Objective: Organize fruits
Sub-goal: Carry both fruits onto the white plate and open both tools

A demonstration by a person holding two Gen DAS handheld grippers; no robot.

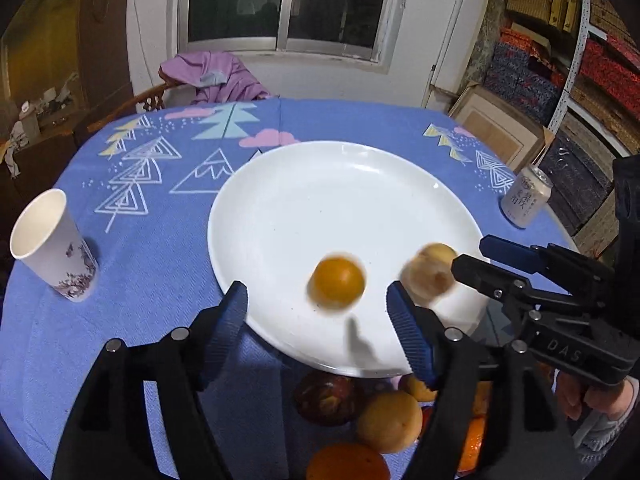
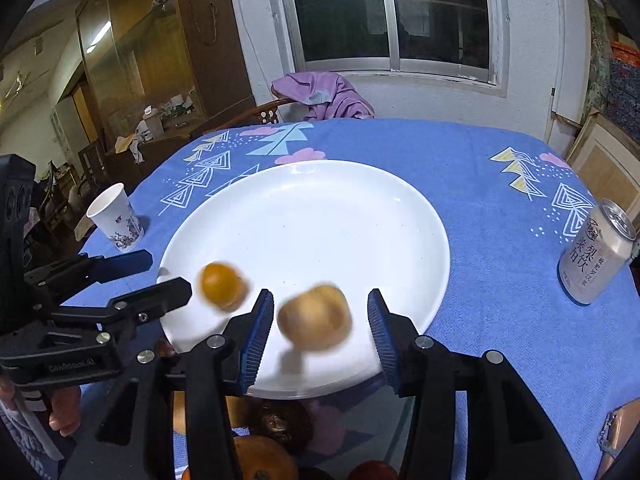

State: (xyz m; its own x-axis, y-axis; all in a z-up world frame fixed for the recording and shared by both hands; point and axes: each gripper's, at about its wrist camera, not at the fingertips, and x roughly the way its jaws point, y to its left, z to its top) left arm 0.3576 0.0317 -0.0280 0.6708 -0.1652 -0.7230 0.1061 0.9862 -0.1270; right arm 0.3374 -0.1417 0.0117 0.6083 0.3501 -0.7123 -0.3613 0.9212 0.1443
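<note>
A white plate (image 1: 320, 200) (image 2: 320, 220) lies on the blue tablecloth. A small orange fruit (image 1: 338, 282) (image 2: 222, 286), blurred, is over the plate's near part, between the wide-apart fingers of my left gripper (image 1: 316, 296) (image 2: 168, 276), which is open and not touching it. A tan round fruit (image 1: 430, 276) (image 2: 314, 318), also blurred, hangs just above the plate between the pads of my right gripper (image 2: 320, 300) (image 1: 472, 254), with a gap on each side; that gripper is open. A pile of several fruits (image 1: 388, 420) (image 2: 260, 460) lies below the plate's near rim, partly hidden by the grippers.
A paper cup (image 1: 56, 244) (image 2: 116, 220) stands left of the plate and a drink can (image 1: 526, 196) (image 2: 596, 252) near the table's right edge. A chair with a purple garment (image 1: 216, 76) is behind the table. Stacked boxes (image 1: 560, 60) fill the right.
</note>
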